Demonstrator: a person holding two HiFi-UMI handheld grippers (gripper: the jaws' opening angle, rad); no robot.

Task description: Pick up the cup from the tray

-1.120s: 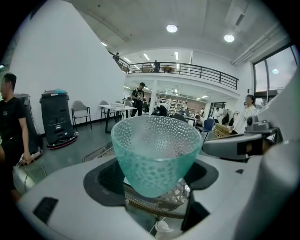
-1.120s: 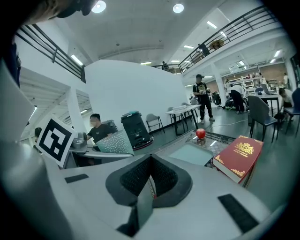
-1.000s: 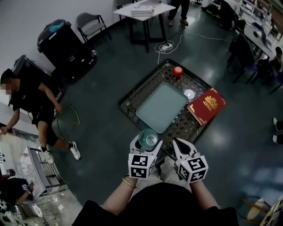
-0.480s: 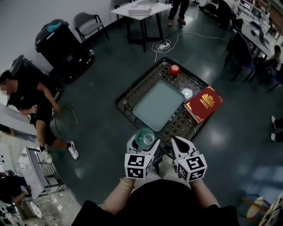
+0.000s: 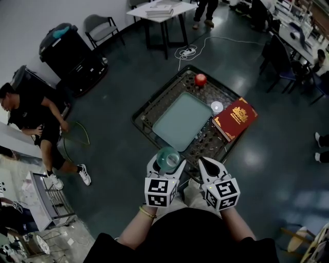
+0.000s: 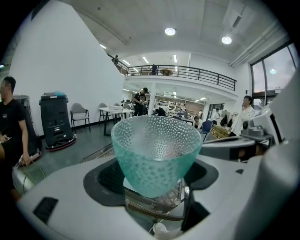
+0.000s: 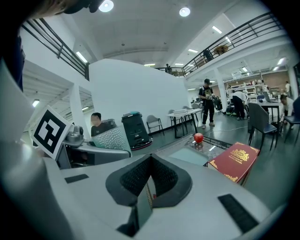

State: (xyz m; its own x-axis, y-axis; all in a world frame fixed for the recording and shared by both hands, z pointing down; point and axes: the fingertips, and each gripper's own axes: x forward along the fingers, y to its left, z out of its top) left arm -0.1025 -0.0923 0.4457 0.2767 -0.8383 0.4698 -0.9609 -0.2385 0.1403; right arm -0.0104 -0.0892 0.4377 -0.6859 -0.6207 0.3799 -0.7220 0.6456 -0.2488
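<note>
A pale green dimpled glass cup (image 5: 168, 157) stands upright between the pads of my left gripper (image 5: 167, 161), which is shut on it, lifted in front of my body at the near edge of the table. In the left gripper view the cup (image 6: 156, 154) fills the middle, pinched low on its sides between the jaws. The pale green tray (image 5: 182, 120) lies bare on the black mesh table (image 5: 149, 110). My right gripper (image 5: 205, 165) hangs beside the left one, its jaws shut with nothing between them (image 7: 150, 160). The cup (image 7: 110, 138) shows at the left of the right gripper view.
A red book (image 5: 235, 118) lies on the table's right side, a red apple (image 5: 200, 79) at its far end, and a small white disc (image 5: 217, 108) beside the tray. A person (image 5: 38, 115) crouches at the left. A white table (image 5: 164, 13) and a chair stand beyond.
The cup stays in the left gripper and both grippers hold their place. The view has drifted a little, and the person at the left has shifted.
</note>
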